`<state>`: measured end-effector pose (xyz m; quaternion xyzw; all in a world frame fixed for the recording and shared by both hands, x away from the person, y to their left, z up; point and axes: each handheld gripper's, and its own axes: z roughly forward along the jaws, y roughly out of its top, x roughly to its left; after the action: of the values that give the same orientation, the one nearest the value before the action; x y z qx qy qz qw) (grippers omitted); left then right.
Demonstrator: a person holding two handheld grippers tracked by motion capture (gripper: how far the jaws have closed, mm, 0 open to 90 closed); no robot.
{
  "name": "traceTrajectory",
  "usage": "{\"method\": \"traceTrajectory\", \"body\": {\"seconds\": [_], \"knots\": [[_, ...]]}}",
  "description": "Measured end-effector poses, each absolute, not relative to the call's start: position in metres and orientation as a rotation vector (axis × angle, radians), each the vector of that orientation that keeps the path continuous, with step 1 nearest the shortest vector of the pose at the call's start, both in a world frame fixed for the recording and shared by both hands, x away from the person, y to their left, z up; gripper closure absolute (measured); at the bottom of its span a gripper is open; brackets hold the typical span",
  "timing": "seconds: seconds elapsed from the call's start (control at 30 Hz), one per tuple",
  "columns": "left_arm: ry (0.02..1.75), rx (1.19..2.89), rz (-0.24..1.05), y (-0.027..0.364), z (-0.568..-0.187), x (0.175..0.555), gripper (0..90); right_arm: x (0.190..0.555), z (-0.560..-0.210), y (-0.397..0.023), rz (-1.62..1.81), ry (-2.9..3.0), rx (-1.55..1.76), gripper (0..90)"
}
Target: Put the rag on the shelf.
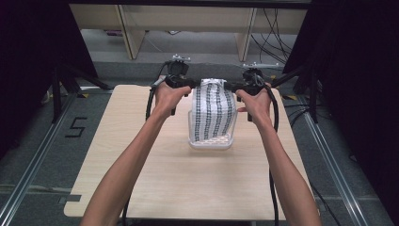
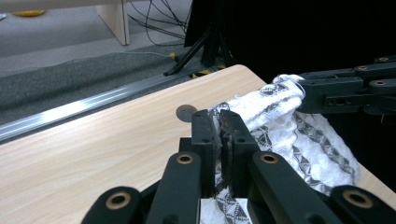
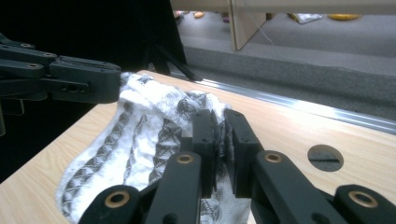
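Note:
A white cloth with black patterned stripes hangs between my two grippers, and its lower end drops into a white perforated basket on the table. My left gripper is shut on the cloth's upper left corner and my right gripper on its upper right corner. In the left gripper view the jaws pinch a fold of the cloth, with the other gripper clamped on it farther off. In the right gripper view the jaws pinch the cloth, and the left gripper holds its far edge.
The light wooden table has a round hole near its back edge. Black tripod legs stand at both back corners. Metal floor rails run along each side. Cables trail from the grippers.

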<state>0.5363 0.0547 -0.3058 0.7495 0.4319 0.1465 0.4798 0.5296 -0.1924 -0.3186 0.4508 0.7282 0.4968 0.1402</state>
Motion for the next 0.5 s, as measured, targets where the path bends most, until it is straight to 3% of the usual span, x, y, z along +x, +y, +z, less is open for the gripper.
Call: {"method": "traceTrajectory", "body": {"seconds": [0.5], "knots": [[1.125, 1.885, 0.319, 0.056, -0.335, 0.548, 83.5, 0.543, -0.341, -0.188, 1.338, 2.16, 1.38, 82.2]]}}
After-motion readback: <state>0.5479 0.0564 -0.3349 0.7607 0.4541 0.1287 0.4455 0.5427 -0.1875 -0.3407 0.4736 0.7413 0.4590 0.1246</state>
